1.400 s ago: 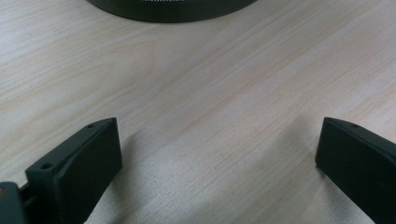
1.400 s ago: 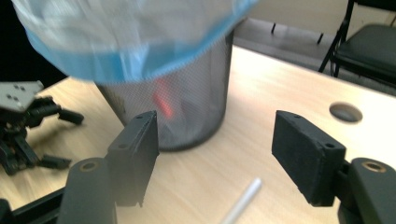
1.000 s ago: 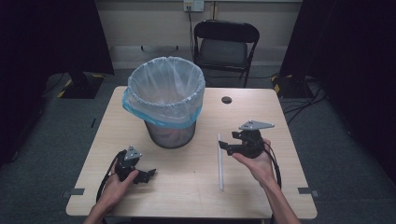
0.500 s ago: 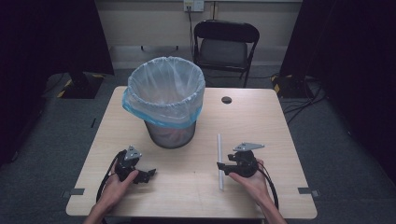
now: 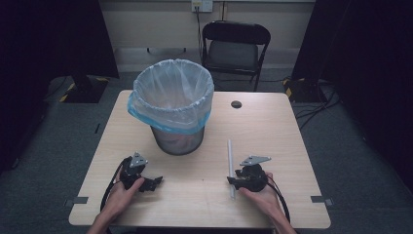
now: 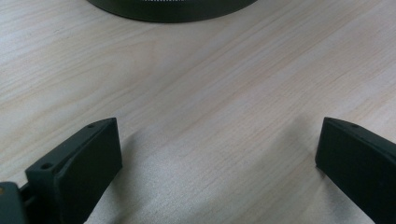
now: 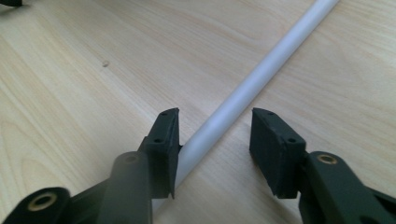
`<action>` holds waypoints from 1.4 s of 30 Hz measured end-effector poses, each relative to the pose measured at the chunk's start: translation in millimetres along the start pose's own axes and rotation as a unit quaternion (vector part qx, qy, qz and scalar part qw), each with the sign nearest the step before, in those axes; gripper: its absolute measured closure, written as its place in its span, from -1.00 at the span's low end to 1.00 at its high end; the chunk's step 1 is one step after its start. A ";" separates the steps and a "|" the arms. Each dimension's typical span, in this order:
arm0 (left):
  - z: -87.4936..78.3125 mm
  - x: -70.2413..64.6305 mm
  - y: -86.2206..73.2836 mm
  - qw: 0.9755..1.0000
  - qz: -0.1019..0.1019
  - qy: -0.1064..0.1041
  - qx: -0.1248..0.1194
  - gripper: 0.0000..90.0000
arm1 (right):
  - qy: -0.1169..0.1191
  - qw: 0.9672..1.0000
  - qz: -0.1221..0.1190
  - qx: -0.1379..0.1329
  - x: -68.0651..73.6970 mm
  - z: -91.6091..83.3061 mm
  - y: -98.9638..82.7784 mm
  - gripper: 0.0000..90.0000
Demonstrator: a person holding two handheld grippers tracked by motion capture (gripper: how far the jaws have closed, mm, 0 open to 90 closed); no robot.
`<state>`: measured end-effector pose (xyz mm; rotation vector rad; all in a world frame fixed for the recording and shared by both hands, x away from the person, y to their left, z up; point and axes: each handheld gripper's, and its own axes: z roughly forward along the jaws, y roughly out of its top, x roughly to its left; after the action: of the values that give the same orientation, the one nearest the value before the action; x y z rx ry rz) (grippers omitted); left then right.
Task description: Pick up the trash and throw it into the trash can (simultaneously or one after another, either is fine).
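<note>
A wire bin [image 5: 177,117] lined with a pale blue bag [image 5: 171,95] stands on the wooden table [image 5: 272,126], toward its far left part. A thin white tube [image 5: 230,161] lies flat on the tabletop to the right of the bin and nearer the person, its length running from the far side toward the near edge.

The right gripper [image 5: 233,181] sits low on the table at the near end of the tube, held in the person's right hand [image 5: 263,195]. In the right gripper view the tube [image 7: 261,77] runs diagonally up and away between the two black jaws; the jaws [image 7: 215,140] stand partly apart, astride the tube, with the left one touching or almost touching its side and the right one clear of it (a strip of bare wood shows in between). The tube rests on the table and is not clamped.

The left gripper [image 5: 155,183] rests on the table in front of the bin, toward the near edge, in the left hand [image 5: 119,197]. In the left gripper view its jaws [image 6: 219,163] are spread wide with nothing but wood between them, and the dark base of the bin [image 6: 173,7] shows at the top.

A small dark hole [image 5: 236,104] sits in the tabletop to the right of the bin, and a folding chair [image 5: 234,46] stands beyond the table.
</note>
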<state>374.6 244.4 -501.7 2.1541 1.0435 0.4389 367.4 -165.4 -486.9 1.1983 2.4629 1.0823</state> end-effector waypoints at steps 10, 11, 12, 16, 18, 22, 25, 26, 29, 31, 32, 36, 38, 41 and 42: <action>0.0 0.0 0.0 1.000 0.000 0.000 0.000 -1.00 | -0.044 0.999 0.012 0.002 -14.5 -2.8 1.4 0.58; 0.0 0.0 0.0 1.000 0.000 0.000 0.000 -1.00 | -0.044 0.999 0.012 0.002 -14.5 -2.8 1.4 0.58; 0.0 0.0 0.0 1.000 0.000 0.000 0.000 -1.00 | -0.050 0.999 0.012 0.006 -12.2 -3.6 1.4 0.51; 0.0 -0.1 0.0 1.000 0.000 0.000 0.000 -1.00 | -0.061 0.998 -0.001 0.022 -4.2 -8.5 -2.1 0.42; 0.0 -0.1 -0.1 1.000 0.000 0.000 0.000 -1.00 | -0.063 0.998 -0.011 0.022 0.2 -12.4 -7.3 0.43; 0.0 0.0 0.0 1.000 0.000 0.000 0.000 -1.00 | -0.072 0.997 -0.015 0.029 3.0 -17.0 -11.0 0.54; 0.0 0.0 0.0 1.000 0.000 0.000 0.000 -1.00 | -0.079 0.996 -0.012 0.035 1.6 -16.5 -8.4 0.72; 0.0 0.0 0.0 1.000 0.000 0.000 0.000 -1.00 | -0.082 0.996 -0.012 0.035 1.0 -16.1 -7.9 0.77; 0.0 0.0 0.0 1.000 0.000 0.000 0.000 -1.00 | -0.080 0.996 -0.006 0.037 0.1 -16.0 -7.0 0.78; 0.0 0.0 0.0 1.000 0.000 0.000 0.000 -1.00 | -0.083 0.996 -0.004 0.039 0.8 -15.9 -6.4 0.79; 0.0 0.0 0.0 1.000 0.000 0.000 0.000 -1.00 | -0.086 0.996 -0.003 0.039 1.4 -15.6 -6.1 0.79; 0.0 0.0 0.0 1.000 0.000 0.000 0.000 -1.00 | -0.087 0.996 0.006 0.036 1.2 -15.3 -6.2 0.80; 0.0 0.0 0.0 1.000 0.000 0.000 0.000 -1.00 | -0.078 0.996 0.011 0.030 -1.5 -15.0 -6.3 0.80; 0.0 0.0 0.0 1.000 0.000 0.000 0.000 -1.00 | -0.069 0.997 0.022 0.027 -4.1 -15.4 -6.6 0.80; 0.0 0.0 0.0 1.000 0.000 0.000 0.000 -1.00 | -0.065 0.997 0.024 0.027 -5.6 -15.4 -6.4 0.80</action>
<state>374.7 244.4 -501.7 2.1541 1.0439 0.4392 360.1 -180.3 -481.1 1.3057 2.3909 0.9241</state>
